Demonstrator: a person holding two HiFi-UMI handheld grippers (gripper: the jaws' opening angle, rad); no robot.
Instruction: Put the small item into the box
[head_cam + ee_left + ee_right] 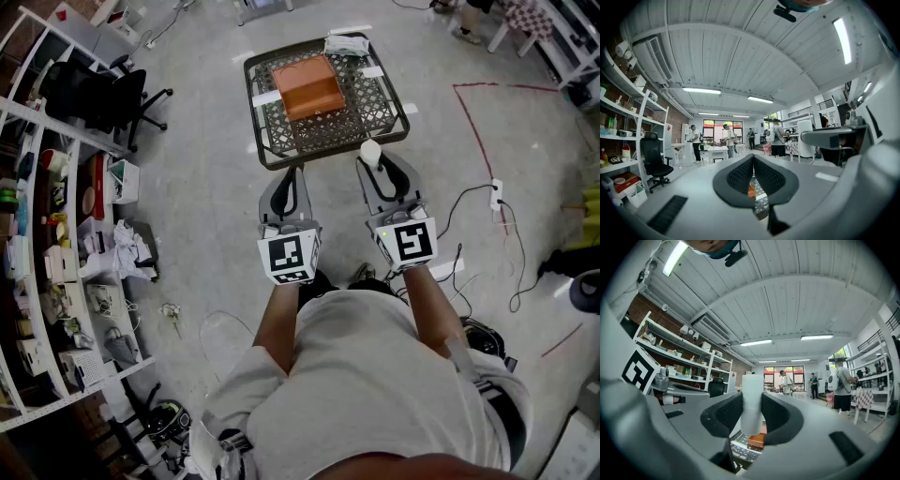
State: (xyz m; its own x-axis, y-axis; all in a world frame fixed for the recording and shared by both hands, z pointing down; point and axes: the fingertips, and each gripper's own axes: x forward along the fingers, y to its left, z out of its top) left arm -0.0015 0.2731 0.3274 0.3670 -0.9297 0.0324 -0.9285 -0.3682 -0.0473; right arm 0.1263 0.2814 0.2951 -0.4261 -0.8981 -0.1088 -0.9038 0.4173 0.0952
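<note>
A closed orange-brown box (308,86) lies on a dark mesh table (281,142) ahead of me; a sliver of the box (758,438) shows below the right jaws. My right gripper (371,161) is shut on a small white cylinder (752,403), held upright between the dark pads at the table's near edge; in the head view the cylinder (371,152) sticks up from the tips. My left gripper (287,174) hovers beside it at the same edge, its pads pressed together with nothing between them (752,174).
A white crumpled item (347,43) lies at the table's far right corner. Shelving (47,216) with clutter runs along the left, with an office chair (103,94) near it. Cables and a power strip (496,194) lie on the floor at right. Several people stand far off.
</note>
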